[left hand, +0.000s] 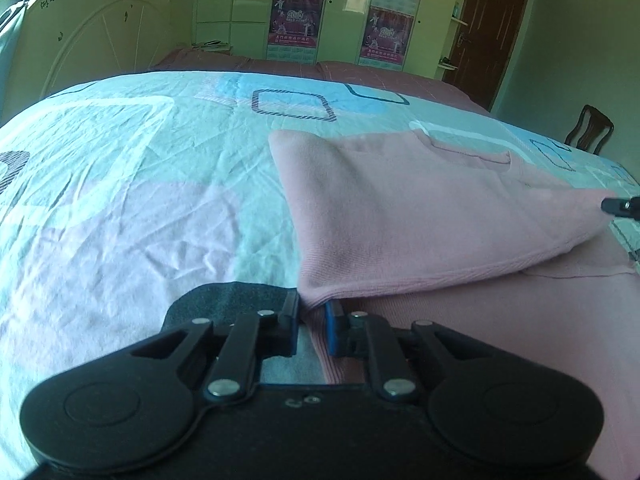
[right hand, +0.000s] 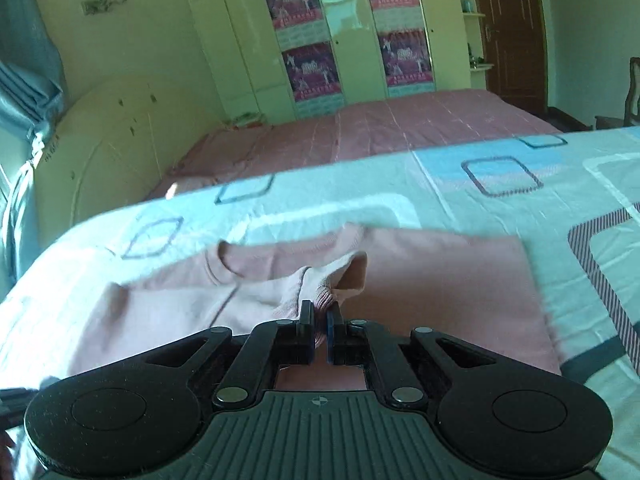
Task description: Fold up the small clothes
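A small pink sweater [left hand: 420,208] lies on the patterned bedsheet [left hand: 140,184]. Its near part is lifted and folded back over the rest, and the neckline faces the far side. My left gripper [left hand: 314,310] is shut on a ribbed hem corner at the garment's left edge. In the right wrist view the same pink sweater [right hand: 440,280] spreads out ahead, and my right gripper [right hand: 320,314] is shut on a bunched ribbed edge of it. The right gripper's black tip [left hand: 620,206] also shows at the far right of the left wrist view, at the fold's other corner.
The sheet [right hand: 500,208] has light blue, white and pink squares and is wrinkled. Beyond it lies a second bed with a pink cover [right hand: 400,128]. Cream wardrobes with posters [left hand: 296,16], a brown door [left hand: 492,40] and a wooden chair [left hand: 590,130] stand at the back.
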`<state>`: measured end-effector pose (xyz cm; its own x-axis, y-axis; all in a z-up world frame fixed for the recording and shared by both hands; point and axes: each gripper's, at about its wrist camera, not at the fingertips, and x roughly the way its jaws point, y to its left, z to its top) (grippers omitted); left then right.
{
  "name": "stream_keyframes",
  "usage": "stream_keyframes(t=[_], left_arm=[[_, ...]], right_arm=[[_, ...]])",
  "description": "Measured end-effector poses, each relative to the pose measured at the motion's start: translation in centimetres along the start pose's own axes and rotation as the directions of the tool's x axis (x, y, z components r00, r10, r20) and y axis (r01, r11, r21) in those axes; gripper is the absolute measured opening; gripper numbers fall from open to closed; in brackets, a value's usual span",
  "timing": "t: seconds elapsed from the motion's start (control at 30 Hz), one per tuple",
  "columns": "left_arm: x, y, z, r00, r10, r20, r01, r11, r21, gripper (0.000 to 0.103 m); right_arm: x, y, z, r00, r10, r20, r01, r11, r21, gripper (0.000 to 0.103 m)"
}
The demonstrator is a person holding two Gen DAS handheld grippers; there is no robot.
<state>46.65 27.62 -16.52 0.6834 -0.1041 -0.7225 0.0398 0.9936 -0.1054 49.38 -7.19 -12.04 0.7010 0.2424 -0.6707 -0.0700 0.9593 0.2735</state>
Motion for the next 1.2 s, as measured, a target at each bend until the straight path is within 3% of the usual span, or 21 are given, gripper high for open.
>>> stream_keyframes(t=[0.1,0.17,0.27,0.57,0.67,0.73,0.8,0.9,1.0,1.07,1.2], left_arm=[[0.0,-0.1,0.1,1.0,0.0,-0.007,0.0,1.0,0.015,0.012],[0.0,-0.1,0.1,1.0,-0.002,-0.011,0.003,1.0,0.019,0.012],[0.3,-0.1,0.2,1.0,-0.002,-0.016,0.002,1.0,0.03,0.012],[0.5,-0.1,0.5,1.0,-0.013,-0.028,0.015,0.998,0.059,0.012],[-1.0,0.4,0.6,0.999,-0.032,-0.018,0.033,0.997,0.067,0.023],[-3.4,0.2,0.6,0.998,-0.037,0.044,0.033,0.996,0.08,0.03],[-4.5,-1.3,1.2,0.995,-0.045,0.091,0.034,0.993,0.117,0.032],[-1.7,-3.8,2.1,0.997,-0.074,0.031,0.069,0.989,0.134,0.035],[1.9,-4.3,1.4,0.997,-0.062,-0.055,0.068,0.992,0.104,0.037],[1.8,-4.0,1.9,0.996,-0.077,-0.052,0.081,0.994,0.079,0.036],[3.4,-2.9,4.1,0.993,-0.115,-0.025,0.116,0.992,0.049,0.037]], right_arm=[[1.3,-1.2,-2.0,0.999,-0.014,-0.045,0.017,0.998,0.057,0.004],[0.4,-1.5,-2.5,1.0,-0.006,-0.024,0.008,0.997,0.082,0.004],[-0.7,-1.3,-2.8,1.0,-0.01,-0.008,0.01,0.997,0.082,0.004],[0.2,-1.8,-4.6,0.998,-0.015,-0.068,0.022,0.995,0.101,0.004],[-1.4,-2.3,-3.9,0.999,-0.014,-0.039,0.019,0.992,0.126,0.005],[-3.5,-1.9,-3.2,0.999,-0.039,0.026,0.037,0.996,0.085,0.005],[-4.0,-1.1,-2.5,0.999,-0.014,0.042,0.011,0.998,0.058,0.005],[-1.7,0.4,-2.4,1.0,0.001,-0.009,-0.001,0.999,0.033,0.005],[1.6,0.4,-3.8,0.989,-0.052,-0.138,0.056,0.998,0.027,0.004],[1.2,-0.3,-3.3,0.988,-0.021,-0.154,0.032,0.997,0.067,0.005],[0.4,-0.6,-1.0,0.998,-0.023,-0.061,0.027,0.998,0.06,0.005]])
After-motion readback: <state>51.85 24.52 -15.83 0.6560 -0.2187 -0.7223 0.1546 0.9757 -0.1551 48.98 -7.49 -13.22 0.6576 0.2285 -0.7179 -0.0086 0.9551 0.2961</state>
